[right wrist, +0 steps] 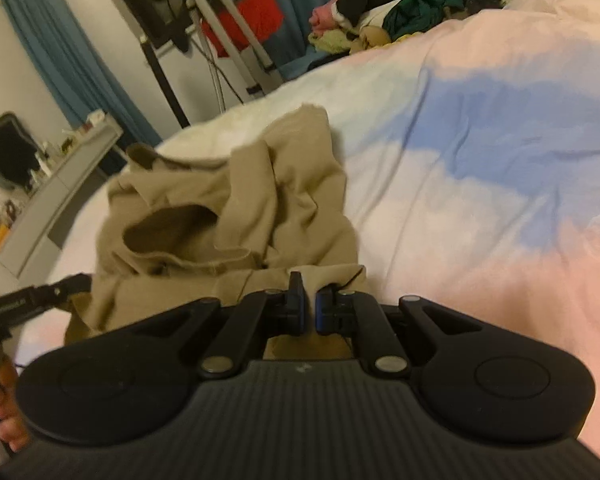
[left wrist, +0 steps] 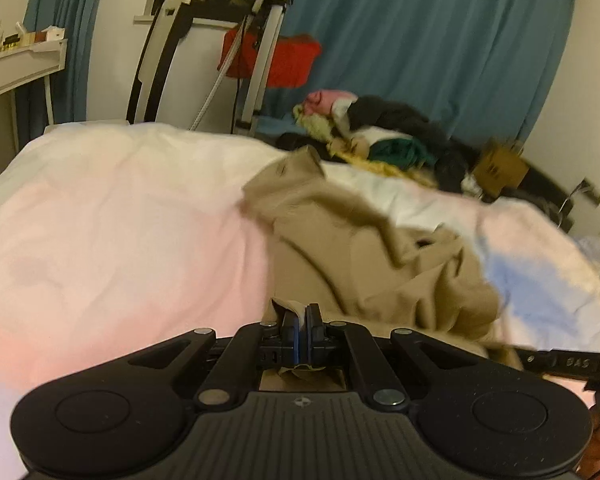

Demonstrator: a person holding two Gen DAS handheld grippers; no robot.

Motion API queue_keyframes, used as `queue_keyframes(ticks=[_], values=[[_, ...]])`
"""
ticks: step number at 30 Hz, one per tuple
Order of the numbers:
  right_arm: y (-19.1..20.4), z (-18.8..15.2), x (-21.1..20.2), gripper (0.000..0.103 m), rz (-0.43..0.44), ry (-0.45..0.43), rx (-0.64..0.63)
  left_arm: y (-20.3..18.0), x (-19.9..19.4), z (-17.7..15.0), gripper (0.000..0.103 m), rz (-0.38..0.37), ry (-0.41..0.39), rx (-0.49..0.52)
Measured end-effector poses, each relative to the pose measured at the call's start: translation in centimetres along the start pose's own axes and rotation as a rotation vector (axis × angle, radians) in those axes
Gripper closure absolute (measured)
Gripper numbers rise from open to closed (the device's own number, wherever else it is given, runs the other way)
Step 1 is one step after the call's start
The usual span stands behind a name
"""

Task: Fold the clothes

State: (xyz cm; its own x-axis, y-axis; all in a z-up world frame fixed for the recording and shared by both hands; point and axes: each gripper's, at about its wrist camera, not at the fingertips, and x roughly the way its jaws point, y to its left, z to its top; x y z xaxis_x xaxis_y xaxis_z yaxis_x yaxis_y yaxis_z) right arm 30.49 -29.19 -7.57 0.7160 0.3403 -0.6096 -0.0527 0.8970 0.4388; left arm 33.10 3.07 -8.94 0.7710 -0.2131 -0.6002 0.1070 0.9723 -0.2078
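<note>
Spreading across the near half of the pastel bedspread (right wrist: pixel 480 128), the tan garment (right wrist: pixel 236 200) lies crumpled, its neck opening gaping on the left, with a pile of unfolded clothes (left wrist: pixel 380 136) at the far edge. Laying it flat probably calls for both held points kept level and drawn apart until the wrinkles go. The left gripper (left wrist: pixel 300 320) is clenched on a bunched edge of the cloth; the right gripper (right wrist: pixel 309 304) pinches a fold nearby.
</note>
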Motion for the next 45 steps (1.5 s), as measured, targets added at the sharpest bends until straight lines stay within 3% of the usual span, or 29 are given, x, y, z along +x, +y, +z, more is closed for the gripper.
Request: queue_keyframes(ticks=[3,5,6,7,10,11,14,22,25,33,39,45], values=[[0.1,-0.3,-0.1,0.093,0.000,-0.007,-0.019,-0.7,0.3,-0.6,0.094,0.030,-0.006,0.041],[0.7,-0.2,-1.0,0.093,-0.011,-0.021,-0.036,-1.2,-1.0,-0.8,0.078,0.033,-0.014,0.068],[1.1,-0.3,-1.6,0.091,-0.021,-0.030,-0.050,-1.3,-1.6,-0.9,0.063,0.025,-0.014,0.066],[1.5,-0.4,-2.2,0.090,-0.031,-0.040,-0.065,-1.4,-2.5,-1.1,0.060,0.024,-0.015,0.055],[3.0,-1.4,-4.8,0.071,-0.073,-0.076,-0.118,-2.3,-6.1,-2.2,0.053,0.036,-0.038,0.074],[3.3,-1.7,-5.7,0.058,-0.082,-0.089,-0.132,-2.6,-7.6,-2.4,0.051,0.039,-0.045,0.084],[4.6,-2.7,-8.7,0.037,-0.079,-0.122,-0.165,-3.2,-11.3,-3.4,0.042,0.046,-0.070,0.070],[7.2,-6.7,-16.0,0.032,-0.050,-0.185,-0.202,-5.6,-20.0,-6.2,0.016,0.071,-0.161,0.125],[7.7,-8.6,-17.6,0.020,-0.050,-0.214,-0.193,-6.1,-22.5,-7.7,0.004,0.075,-0.174,0.128],[9.3,-11.0,-18.7,0.021,-0.051,-0.241,-0.221,-6.7,-24.5,-11.1,0.000,0.084,-0.181,0.175],[9.4,-11.5,-17.7,0.021,-0.074,-0.223,-0.231,-6.2,-22.6,-11.6,0.000,0.091,-0.111,0.151],[8.0,-11.9,-15.5,0.021,-0.094,-0.127,-0.129,-5.9,-20.1,-12.6,0.000,0.096,-0.015,0.136]])
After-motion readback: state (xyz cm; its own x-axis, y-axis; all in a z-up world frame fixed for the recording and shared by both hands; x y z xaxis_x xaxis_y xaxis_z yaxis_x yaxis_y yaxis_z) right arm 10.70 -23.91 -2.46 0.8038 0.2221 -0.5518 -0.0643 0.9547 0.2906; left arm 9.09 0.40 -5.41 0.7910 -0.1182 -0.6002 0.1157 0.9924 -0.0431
